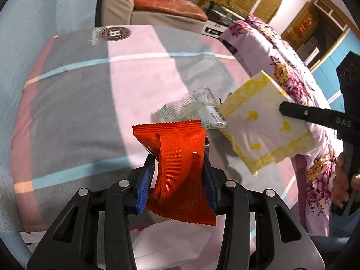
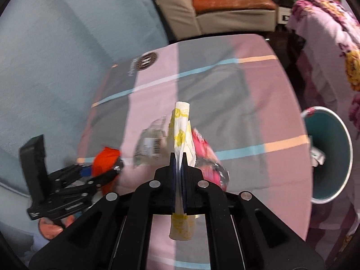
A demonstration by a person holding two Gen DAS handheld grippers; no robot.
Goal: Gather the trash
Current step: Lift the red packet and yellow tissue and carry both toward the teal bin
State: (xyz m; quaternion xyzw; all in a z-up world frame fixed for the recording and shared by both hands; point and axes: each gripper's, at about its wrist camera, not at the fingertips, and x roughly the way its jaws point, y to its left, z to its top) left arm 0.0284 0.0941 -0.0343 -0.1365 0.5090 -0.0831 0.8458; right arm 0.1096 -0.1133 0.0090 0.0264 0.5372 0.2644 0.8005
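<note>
The left gripper pinches the red wrapper; the right gripper clamps the yellow-printed napkin. Both lifted; next, carry them toward 3 o'clock, probably into the teal bin.

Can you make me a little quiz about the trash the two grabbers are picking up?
1. True or false: the left gripper holds a red wrapper.
2. What does the right gripper pinch? A) a spoon B) a yellow-and-white napkin C) a sock
3. Fill in: the bin at the table's side is teal inside and ____ on its rim.

Key: 1 true; 2 B; 3 white.
</note>
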